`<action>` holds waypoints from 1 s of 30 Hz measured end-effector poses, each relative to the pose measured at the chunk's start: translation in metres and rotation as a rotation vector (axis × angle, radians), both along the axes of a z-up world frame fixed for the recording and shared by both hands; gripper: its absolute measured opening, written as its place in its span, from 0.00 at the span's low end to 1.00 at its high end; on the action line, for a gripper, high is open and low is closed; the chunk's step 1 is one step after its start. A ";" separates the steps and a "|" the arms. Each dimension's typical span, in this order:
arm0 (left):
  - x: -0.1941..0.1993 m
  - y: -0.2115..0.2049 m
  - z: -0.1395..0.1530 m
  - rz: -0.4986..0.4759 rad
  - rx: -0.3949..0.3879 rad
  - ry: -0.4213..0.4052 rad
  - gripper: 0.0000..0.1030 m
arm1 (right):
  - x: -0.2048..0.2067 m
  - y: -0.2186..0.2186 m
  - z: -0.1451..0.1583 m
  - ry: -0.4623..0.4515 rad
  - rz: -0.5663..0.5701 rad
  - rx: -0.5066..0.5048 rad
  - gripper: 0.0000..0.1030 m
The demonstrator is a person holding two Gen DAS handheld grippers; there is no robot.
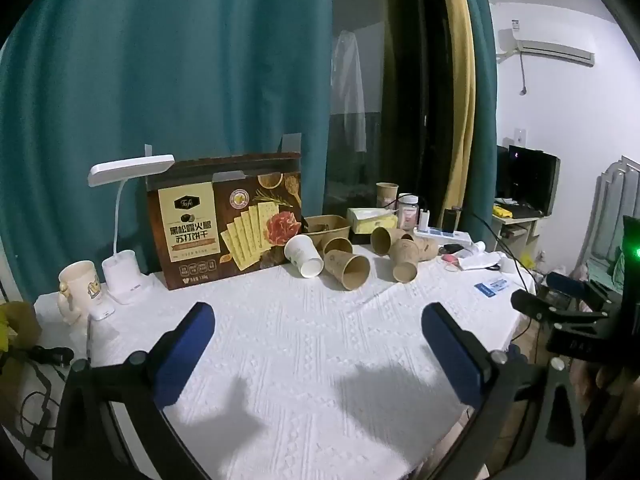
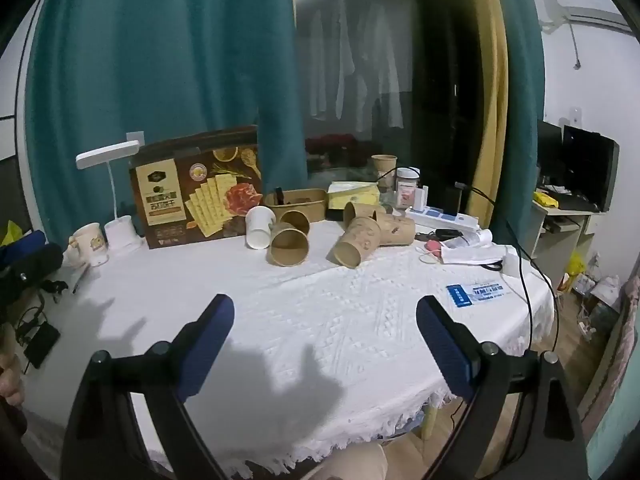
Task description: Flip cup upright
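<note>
Both grippers, left gripper [image 1: 318,322] and right gripper [image 2: 325,314], fingers wide, empty. Kraft paper cup [image 2: 289,246] at 12 o'clock: light, crushable; pinch mid-wall gently.

Several paper cups lie tipped on their sides toward the far part of the white-clothed table [image 1: 304,352]. A white cup [image 1: 303,257] lies with its mouth facing the near right, touching a brown cup [image 1: 347,270] just beside it whose open mouth faces the camera. Behind these sits another brown cup [image 1: 337,245]. To the right a second cluster of brown cups [image 1: 404,250] lies jumbled, mouths toward the viewer. One brown cup [image 1: 387,194] stands upright farther back.
</note>
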State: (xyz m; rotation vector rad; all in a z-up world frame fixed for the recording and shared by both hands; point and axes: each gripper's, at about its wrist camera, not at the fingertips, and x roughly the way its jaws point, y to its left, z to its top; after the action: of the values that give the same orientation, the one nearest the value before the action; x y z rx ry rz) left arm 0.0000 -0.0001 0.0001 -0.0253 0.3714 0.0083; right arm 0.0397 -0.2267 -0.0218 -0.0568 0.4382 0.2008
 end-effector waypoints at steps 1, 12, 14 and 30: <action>-0.001 0.000 0.000 0.000 0.006 -0.008 1.00 | 0.000 0.000 0.000 -0.001 -0.005 0.002 0.89; -0.009 -0.001 0.005 -0.003 -0.008 -0.008 1.00 | -0.009 -0.001 0.009 -0.007 0.002 0.003 0.89; -0.010 0.000 0.005 -0.004 -0.009 -0.007 1.00 | -0.011 -0.002 0.010 -0.016 0.002 0.004 0.89; -0.012 0.004 0.010 -0.001 -0.009 0.000 1.00 | -0.015 -0.005 0.012 -0.016 -0.002 0.013 0.89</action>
State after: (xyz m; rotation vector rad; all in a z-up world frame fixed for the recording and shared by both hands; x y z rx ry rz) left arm -0.0120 0.0043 0.0106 -0.0345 0.3719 0.0056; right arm 0.0242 -0.2313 -0.0096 -0.0454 0.4213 0.2011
